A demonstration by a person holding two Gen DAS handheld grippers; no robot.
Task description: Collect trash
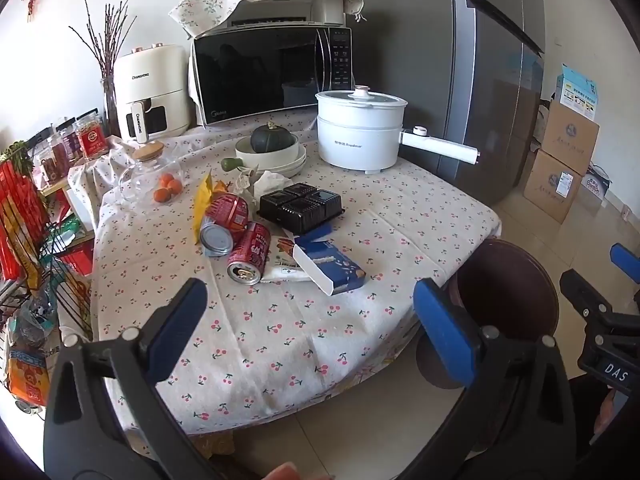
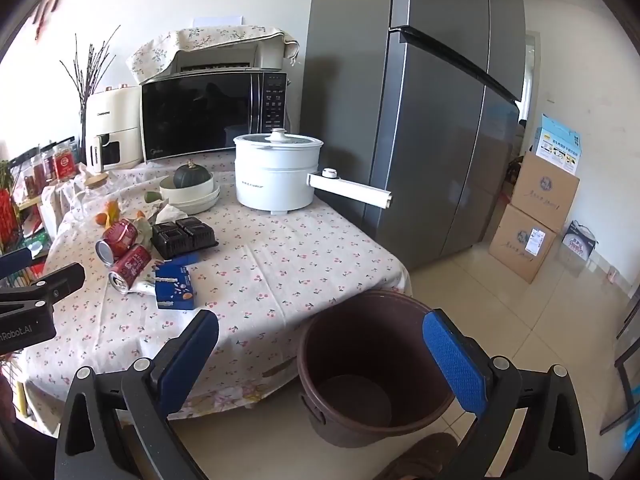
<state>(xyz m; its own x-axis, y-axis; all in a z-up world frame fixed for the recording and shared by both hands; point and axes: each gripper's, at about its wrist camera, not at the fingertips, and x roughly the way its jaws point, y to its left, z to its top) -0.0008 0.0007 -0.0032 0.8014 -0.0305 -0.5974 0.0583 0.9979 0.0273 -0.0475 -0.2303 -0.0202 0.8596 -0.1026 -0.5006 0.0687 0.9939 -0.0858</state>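
Trash lies on the cherry-print tablecloth [image 1: 304, 332]: two red cans [image 1: 250, 254] [image 1: 226, 210], a blue carton [image 1: 330, 266], a black plastic tray [image 1: 302, 202], a yellow wrapper [image 1: 202, 196] and crumpled tissue [image 1: 270, 180]. The same pile shows in the right wrist view: cans [image 2: 130, 262], carton [image 2: 175, 286], tray [image 2: 182, 236]. A brown bin [image 2: 372, 364] stands on the floor by the table's corner and looks empty; it also shows in the left wrist view [image 1: 508, 276]. My left gripper [image 1: 310, 330] is open and empty over the table's near edge. My right gripper [image 2: 320, 356] is open and empty above the bin.
A white electric pot [image 1: 360, 132], stacked bowls with a green squash [image 1: 272, 148], a glass jar of oranges [image 1: 154, 178], a microwave [image 1: 272, 74] and an air fryer [image 1: 152, 92] stand at the back. A grey fridge [image 2: 420, 120] is right, cardboard boxes [image 2: 532, 220] beyond, wire racks [image 1: 36, 240] left.
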